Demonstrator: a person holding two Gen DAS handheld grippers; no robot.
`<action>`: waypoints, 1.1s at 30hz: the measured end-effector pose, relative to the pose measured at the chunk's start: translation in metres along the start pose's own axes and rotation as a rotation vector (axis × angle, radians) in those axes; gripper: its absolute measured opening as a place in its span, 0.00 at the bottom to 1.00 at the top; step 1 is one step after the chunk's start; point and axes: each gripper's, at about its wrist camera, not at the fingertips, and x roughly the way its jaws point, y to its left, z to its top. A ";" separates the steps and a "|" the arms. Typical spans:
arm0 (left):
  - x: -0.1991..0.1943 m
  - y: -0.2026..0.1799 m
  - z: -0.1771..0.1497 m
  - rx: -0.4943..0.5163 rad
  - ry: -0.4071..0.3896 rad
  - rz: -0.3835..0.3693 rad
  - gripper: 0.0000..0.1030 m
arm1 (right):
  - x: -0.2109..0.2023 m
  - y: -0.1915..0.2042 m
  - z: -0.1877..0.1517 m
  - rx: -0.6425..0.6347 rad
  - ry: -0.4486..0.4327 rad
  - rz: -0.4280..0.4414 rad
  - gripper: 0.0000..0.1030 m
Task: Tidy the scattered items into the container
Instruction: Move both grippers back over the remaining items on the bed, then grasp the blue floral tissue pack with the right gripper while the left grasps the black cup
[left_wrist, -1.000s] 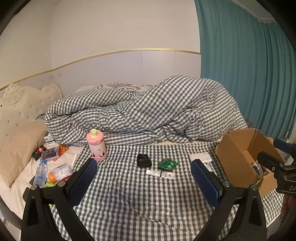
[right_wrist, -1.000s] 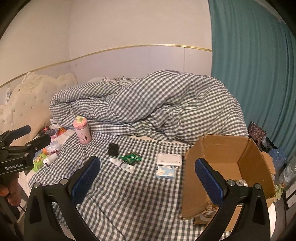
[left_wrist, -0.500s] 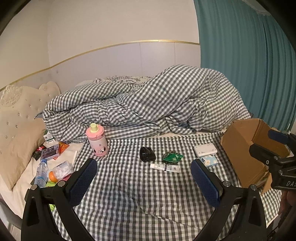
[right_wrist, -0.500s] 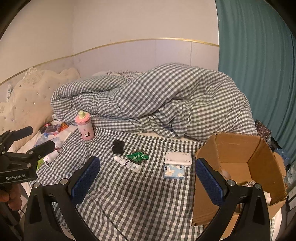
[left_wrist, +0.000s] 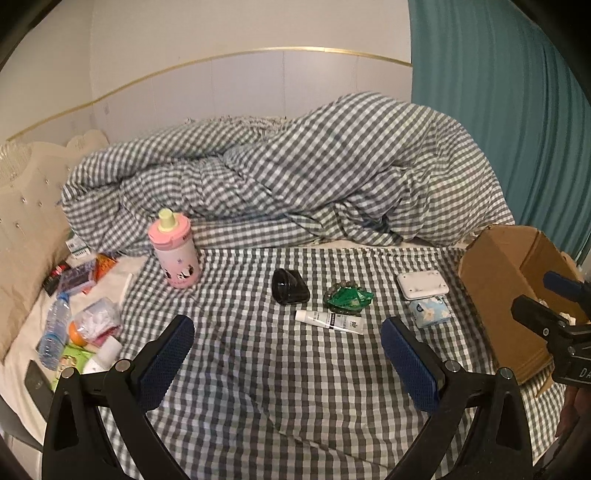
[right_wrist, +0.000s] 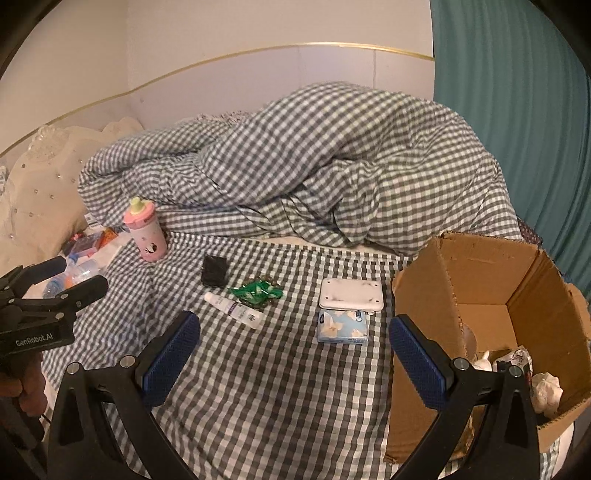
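A tufted cream headboard (left_wrist: 22, 206) is standing at the far left of the bed, with a crinkled clear water bottle (left_wrist: 53, 334), an orange (left_wrist: 77, 328) and glossy packets (left_wrist: 79, 277) lying in a loose heap on the pale sheet beside it. The left hand-held gripper (left_wrist: 288, 363) is hovering above the gingham bedspread (left_wrist: 258, 387), its two blue dimpled pads (left_wrist: 166, 360) spread wide and holding nothing. A pink plastic bottle (left_wrist: 175, 251) with a pale yellow spout is standing upright near the rumpled checked duvet (left_wrist: 295, 177). Toward the middle, a shiny black rounded object (left_wrist: 289, 291) is lying just beside a crumpled green foil wrapper (left_wrist: 349, 297), and a slim white tube (left_wrist: 328, 320) is lying flat just in front of the wrapper. Further right, a flat white rounded-rectangle case (right_wrist: 351, 293) is resting against a soft blue floral tissue pack (right_wrist: 342, 326). The right hand-held gripper (right_wrist: 295, 350) is also hanging wide open and empty over the bedspread, its right pad just in front of the box wall. At the far right, an open corrugated cardboard box (right_wrist: 443, 295) is sitting at the edge of the bed with its flaps up, crumpled white items (right_wrist: 546, 387) lying on its floor. Pleated teal curtains (right_wrist: 517, 110) are hanging behind it.
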 end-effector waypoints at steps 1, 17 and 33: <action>0.005 0.000 0.001 -0.003 0.004 -0.002 1.00 | 0.005 -0.002 0.000 0.002 0.007 -0.002 1.00; 0.117 0.005 0.005 -0.021 0.100 0.002 1.00 | 0.108 -0.021 -0.013 0.005 0.159 0.005 1.00; 0.237 0.003 0.012 -0.048 0.230 -0.016 0.94 | 0.193 -0.042 -0.028 -0.025 0.275 -0.057 1.00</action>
